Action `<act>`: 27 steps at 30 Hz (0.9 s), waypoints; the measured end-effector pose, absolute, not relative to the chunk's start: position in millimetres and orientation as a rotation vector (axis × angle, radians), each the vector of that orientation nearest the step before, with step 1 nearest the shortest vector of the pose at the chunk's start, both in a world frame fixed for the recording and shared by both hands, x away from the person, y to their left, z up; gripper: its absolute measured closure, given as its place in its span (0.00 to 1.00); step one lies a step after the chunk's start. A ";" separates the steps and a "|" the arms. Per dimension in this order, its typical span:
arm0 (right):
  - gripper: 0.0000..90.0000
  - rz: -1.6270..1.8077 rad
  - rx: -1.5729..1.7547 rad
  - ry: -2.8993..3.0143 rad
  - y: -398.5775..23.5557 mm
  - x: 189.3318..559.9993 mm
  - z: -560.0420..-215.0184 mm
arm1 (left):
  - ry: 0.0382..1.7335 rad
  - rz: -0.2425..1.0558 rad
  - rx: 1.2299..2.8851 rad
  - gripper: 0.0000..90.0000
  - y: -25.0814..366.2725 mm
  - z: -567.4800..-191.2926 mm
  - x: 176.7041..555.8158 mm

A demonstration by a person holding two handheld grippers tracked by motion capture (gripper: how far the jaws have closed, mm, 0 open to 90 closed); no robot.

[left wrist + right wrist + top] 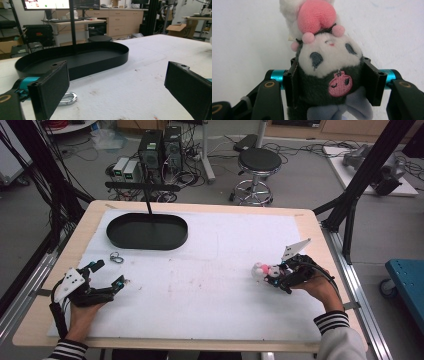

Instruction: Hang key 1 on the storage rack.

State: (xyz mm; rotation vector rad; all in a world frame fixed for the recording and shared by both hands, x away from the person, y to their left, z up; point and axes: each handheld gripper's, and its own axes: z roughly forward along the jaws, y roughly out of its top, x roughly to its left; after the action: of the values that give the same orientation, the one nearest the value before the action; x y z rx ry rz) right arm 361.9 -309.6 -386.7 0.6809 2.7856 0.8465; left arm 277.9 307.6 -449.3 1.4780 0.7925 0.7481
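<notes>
Jaws of right gripper are clamped on a plush toy at the table's right side; left gripper stands wide open, empty, near a metal carabiner. Step in hand, as judged: grasp secured. Next calls for lifting and carrying left toward the black oval tray. The white mat between lies bare; tray post and rim need clearance.

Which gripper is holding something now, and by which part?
The right gripper holds the plush toy, its jaws clamped on the dark sides of the head. The left gripper holds nothing.
</notes>
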 end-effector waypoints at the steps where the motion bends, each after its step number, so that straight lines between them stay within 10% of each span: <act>1: 0.46 0.846 0.681 2.786 -309.6 361.9 -386.7 | 0.796 0.761 1.479 0.07 308.4 -448.6 277.6; 27: 0.46 1.150 0.602 2.673 -253.8 333.6 -345.8 | 0.539 0.564 1.825 0.07 251.5 -356.3 301.5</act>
State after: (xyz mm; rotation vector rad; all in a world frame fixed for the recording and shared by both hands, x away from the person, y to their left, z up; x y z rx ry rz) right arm 333.6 -253.8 -345.8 0.6015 2.6728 1.1497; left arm 301.5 251.5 -356.3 1.8255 0.5391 0.5642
